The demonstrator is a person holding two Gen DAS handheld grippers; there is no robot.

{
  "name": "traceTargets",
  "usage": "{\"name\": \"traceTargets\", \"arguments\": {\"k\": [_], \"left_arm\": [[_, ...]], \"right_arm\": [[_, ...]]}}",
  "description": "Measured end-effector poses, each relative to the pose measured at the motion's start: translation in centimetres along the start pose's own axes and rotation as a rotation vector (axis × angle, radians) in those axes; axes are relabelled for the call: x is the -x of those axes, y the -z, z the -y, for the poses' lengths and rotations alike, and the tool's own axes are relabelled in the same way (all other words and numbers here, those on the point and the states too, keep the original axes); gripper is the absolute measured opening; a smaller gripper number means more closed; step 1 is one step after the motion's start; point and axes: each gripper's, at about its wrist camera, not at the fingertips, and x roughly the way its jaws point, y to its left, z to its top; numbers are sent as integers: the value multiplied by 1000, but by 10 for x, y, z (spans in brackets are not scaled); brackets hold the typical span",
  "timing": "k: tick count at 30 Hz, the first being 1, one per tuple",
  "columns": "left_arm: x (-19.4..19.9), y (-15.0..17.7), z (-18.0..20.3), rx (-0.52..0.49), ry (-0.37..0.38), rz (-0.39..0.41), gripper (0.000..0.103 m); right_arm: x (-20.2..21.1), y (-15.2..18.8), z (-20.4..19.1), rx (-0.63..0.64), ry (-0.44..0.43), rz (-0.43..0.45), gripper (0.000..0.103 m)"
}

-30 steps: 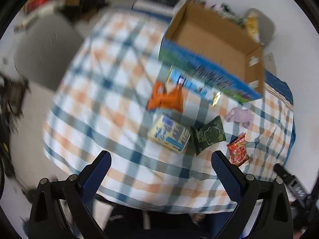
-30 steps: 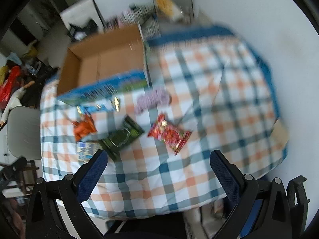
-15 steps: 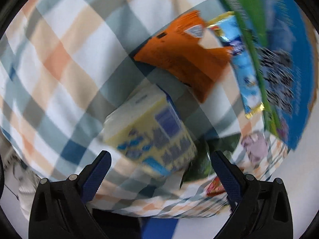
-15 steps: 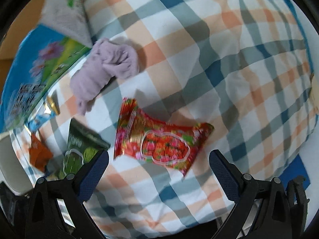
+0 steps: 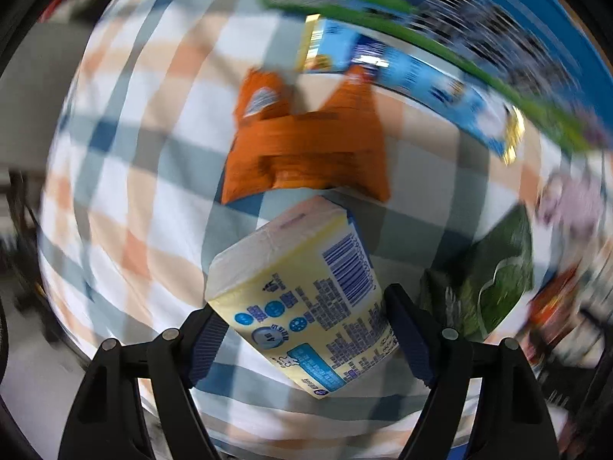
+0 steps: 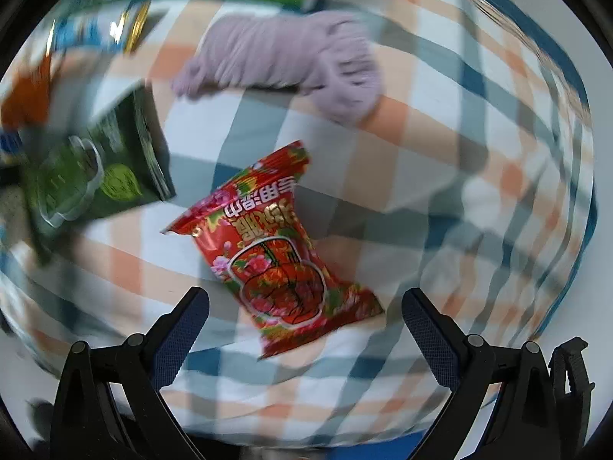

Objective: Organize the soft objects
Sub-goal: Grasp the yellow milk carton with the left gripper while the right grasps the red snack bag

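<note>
Our left tongs (image 5: 302,329) are pressed against both sides of the yellow tissue pack (image 5: 306,299), a soft plastic-wrapped block with blue print and a barcode, its pale end pointing away from us. Half a second ago those tongs stood wide apart with the pack lying ahead of them; now the blue ribbed pads (image 5: 408,341) touch its sides. Just beyond the pack lies a crinkled orange pouch (image 5: 306,145), then a glossy blue wrapper with gold ends (image 5: 413,76) against the printed wall of the cardboard box (image 5: 498,30). To the right sits a dark green foil packet (image 5: 494,283) and a blurred lilac cloth (image 5: 571,207).

Our right tongs (image 6: 305,329) stand wide apart, holding nothing. The red snack bag (image 6: 276,257), shiny and pillow-shaped with crimped ends, lies on the checked tablecloth (image 6: 440,161) with its near end between the pads. It was flatter across the view a moment ago and now points away from us. Past it rests the fuzzy lilac cloth (image 6: 291,53), and the green packet (image 6: 95,176) lies to the left, all on the tabletop.
</note>
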Motion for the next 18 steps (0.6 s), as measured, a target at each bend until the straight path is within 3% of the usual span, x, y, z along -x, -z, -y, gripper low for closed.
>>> {"name": "traceTargets", "arguments": {"k": [2,3,4,5,8,11,12,15,18], "left_arm": [[-2,3,12,-40,-20,1,79],[-3,4,16,-49,-23,2,80],[-5,4,21,-55,-26,4,80],[-7,4,23,-54,-25,2,80],[-13,-3,29,-41,-29,-10,79],[-25,-4,36,-37,-38,-16,79],[-29,-4,39,-38,-35,-17,79],[-37,0,52,-58,-28,-3,78],[-30,2,65,-116,9,12,67]], "right_arm": [[-19,-4,-7,35,-16,8,102],[-27,-5,-10,41,-26,2,96],[-37,-7,-10,31,-38,-4,87],[-47,-9,-8,2,-74,-16,67],[-71,-9,9,-206,-240,-71,61],[-94,2,24,-412,-512,-122,57],[-100,5,26,-452,-527,-102,59],[-113,8,19,-428,-445,-47,64],[-144,11,3,-408,-413,-96,63]]}}
